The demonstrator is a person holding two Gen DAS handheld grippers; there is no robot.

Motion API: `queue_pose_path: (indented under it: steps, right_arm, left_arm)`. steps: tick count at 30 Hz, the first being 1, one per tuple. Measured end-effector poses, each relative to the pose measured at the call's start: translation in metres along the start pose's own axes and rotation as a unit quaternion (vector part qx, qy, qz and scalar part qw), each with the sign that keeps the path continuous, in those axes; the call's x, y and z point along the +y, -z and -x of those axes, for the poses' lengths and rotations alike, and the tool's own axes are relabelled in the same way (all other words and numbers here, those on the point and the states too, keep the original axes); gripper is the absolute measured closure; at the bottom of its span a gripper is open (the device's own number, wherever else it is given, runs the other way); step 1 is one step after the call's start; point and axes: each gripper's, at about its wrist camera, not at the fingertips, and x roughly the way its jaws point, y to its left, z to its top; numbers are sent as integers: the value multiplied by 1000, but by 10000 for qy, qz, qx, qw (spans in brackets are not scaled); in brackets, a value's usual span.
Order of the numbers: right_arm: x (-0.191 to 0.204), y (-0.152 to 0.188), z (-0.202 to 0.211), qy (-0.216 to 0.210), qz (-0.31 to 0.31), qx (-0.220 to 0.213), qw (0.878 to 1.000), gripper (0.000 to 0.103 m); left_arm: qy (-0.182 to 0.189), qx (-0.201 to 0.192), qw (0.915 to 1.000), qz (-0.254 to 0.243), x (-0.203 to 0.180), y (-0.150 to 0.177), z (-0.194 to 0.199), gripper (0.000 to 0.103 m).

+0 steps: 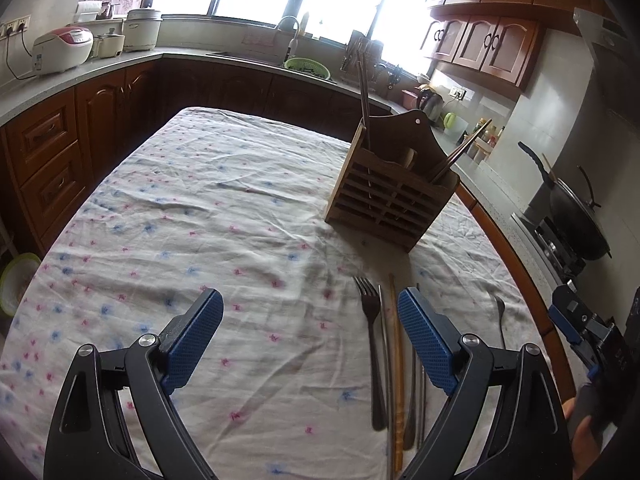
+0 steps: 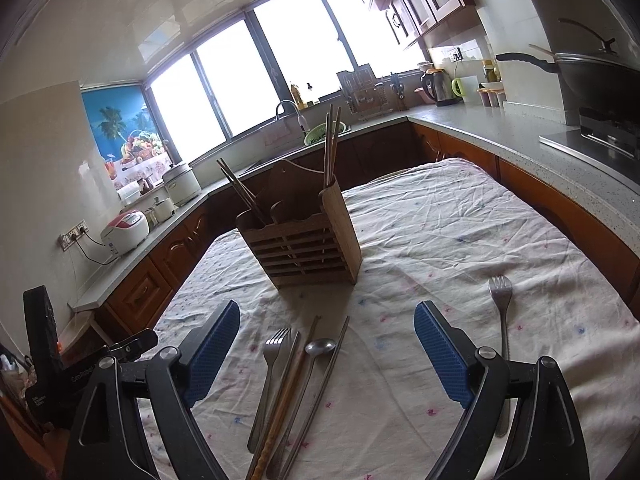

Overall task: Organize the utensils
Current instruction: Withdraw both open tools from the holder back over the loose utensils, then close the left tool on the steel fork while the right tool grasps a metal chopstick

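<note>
Hand-held grippers, left [image 1: 310, 334] and right [image 2: 327, 346], gape wide, empty, above utensils [image 2: 298, 376].

A wrinkled matt cloth [image 2: 460, 216] covers the worktop. The slatted holder [image 2: 304, 240] is brown wood. The fork [image 2: 272, 376] and spoon [image 2: 316, 352] are dull metal. Textured blue pads line the black plastic fingers [image 2: 440, 352].

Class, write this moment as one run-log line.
left gripper: open, empty | right gripper: open, empty | wooden holder: upright, chopsticks inside | fork, spoon: on tablecloth
</note>
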Motion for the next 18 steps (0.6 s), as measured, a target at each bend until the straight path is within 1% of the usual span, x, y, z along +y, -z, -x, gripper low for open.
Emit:
queue_pose_path:
  steps: [6, 11, 15, 18]
  right_arm:
    - [-2, 5, -7, 66, 35, 150, 9999, 13]
    - [-5, 7, -19, 88, -10, 330, 9994, 23]
    - [-11, 9, -29, 112, -69, 485, 9987, 29]
    - [-13, 10, -38, 118, -89, 595, 9981, 37]
  left_arm:
    - [25, 125, 9998, -129, -6, 3, -7, 12]
    - [15, 244, 9995, -208, -10, 2, -18, 12]
    - [19, 376, 9990, -258, -13, 0, -28, 12]
    - [15, 456, 9985, -316, -15, 0, -36, 12]
